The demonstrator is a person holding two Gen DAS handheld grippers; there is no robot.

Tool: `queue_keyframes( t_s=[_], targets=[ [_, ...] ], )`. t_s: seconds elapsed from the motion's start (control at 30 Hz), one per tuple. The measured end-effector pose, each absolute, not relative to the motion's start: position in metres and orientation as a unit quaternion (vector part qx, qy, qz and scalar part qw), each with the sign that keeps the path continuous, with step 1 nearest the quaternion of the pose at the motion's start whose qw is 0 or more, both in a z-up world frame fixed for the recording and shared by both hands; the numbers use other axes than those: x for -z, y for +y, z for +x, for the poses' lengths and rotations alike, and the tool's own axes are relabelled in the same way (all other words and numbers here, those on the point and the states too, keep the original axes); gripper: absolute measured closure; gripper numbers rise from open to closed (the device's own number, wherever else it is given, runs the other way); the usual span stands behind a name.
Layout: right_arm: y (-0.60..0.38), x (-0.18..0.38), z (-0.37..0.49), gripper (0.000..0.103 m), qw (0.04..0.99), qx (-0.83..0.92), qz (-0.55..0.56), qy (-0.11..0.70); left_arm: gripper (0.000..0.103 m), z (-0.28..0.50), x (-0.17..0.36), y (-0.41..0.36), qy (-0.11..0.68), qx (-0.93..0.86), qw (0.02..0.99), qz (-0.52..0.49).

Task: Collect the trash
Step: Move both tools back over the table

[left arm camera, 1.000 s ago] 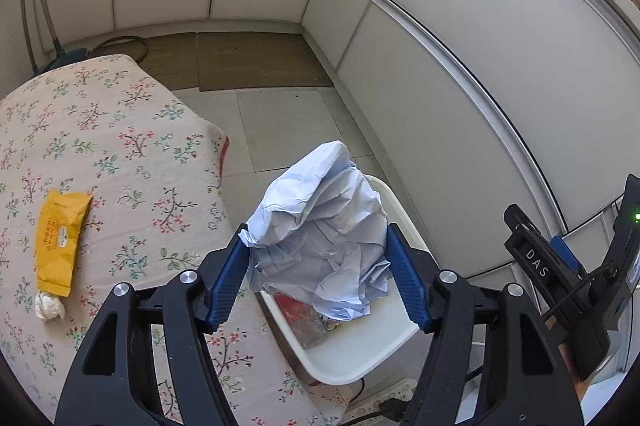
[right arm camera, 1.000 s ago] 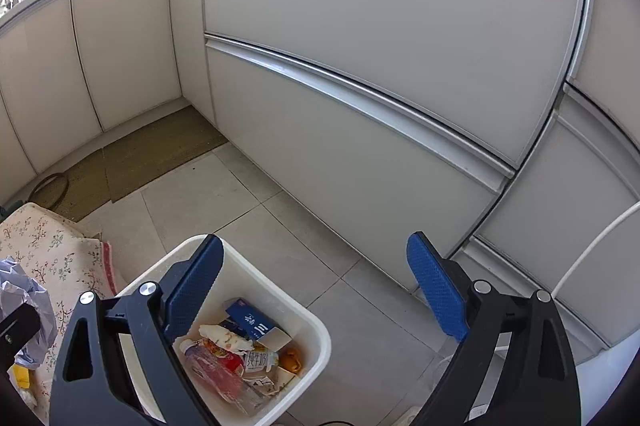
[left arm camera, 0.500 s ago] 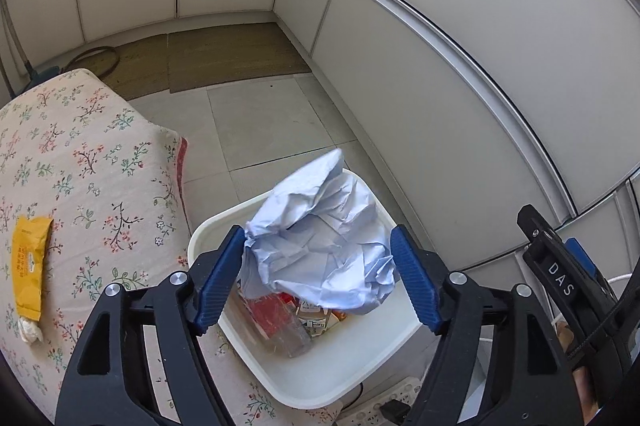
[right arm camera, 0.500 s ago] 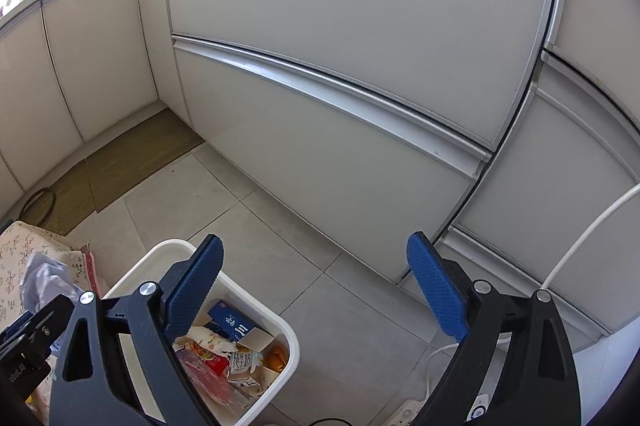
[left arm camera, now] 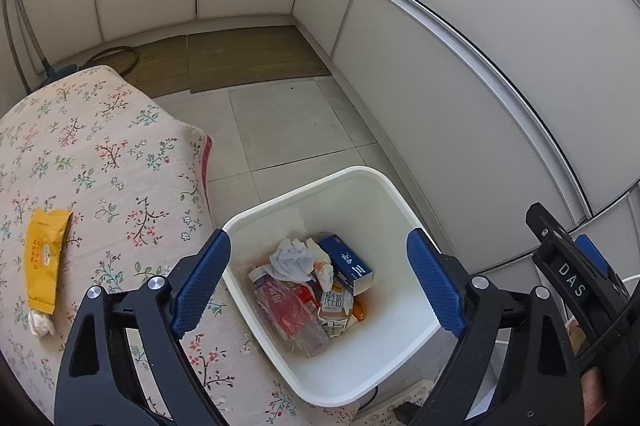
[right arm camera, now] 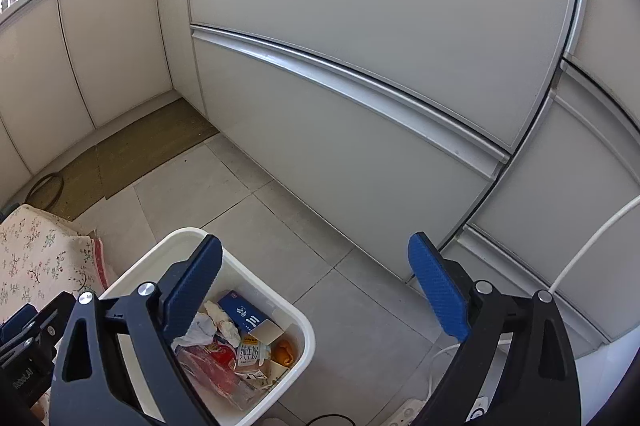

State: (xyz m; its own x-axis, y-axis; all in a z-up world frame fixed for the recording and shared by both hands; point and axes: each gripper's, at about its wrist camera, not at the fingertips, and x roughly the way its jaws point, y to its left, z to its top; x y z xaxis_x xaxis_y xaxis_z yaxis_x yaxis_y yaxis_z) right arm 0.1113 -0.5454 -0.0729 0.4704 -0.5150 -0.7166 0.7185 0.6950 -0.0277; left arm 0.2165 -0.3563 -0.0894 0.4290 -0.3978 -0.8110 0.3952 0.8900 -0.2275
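Paper ball (left arm camera: 291,258): in bin (left arm camera: 384,182), atop the other trash.
Left gripper (left arm camera: 318,276): over the bin, jaws just spread to drop it, nothing between.
Right gripper (right arm camera: 314,290): spread, empty, idle.
Yellow packet (left arm camera: 44,258): on cloth (left arm camera: 100,154), 9 o'clock of bin; likely next.

The right gripper (right arm camera: 316,284) points down at the tiled floor (right arm camera: 256,218), its blue pads wide apart with nothing between them. Just below and behind its left finger stands the white bin (right arm camera: 304,330), holding a blue carton (right arm camera: 244,318), a small milk box (right arm camera: 249,352), crumpled paper (right arm camera: 202,328) and a clear bottle with a red label (right arm camera: 216,372) (partly hidden by the finger). Further left lies a floral-covered surface (right arm camera: 36,262). Ahead rise pale cabinet fronts (right arm camera: 360,66).
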Motion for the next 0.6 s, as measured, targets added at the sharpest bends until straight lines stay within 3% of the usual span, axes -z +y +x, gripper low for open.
queue_keyframes(
  t_s=[0.6],
  targets=[
    [-0.452, 0.079, 0.161, 0.012, 0.871, 0.280, 0.049, 0.400, 0.015, 0.219, 0.118, -0.247, 0.501, 0.118, 0.857, -0.023]
  ],
)
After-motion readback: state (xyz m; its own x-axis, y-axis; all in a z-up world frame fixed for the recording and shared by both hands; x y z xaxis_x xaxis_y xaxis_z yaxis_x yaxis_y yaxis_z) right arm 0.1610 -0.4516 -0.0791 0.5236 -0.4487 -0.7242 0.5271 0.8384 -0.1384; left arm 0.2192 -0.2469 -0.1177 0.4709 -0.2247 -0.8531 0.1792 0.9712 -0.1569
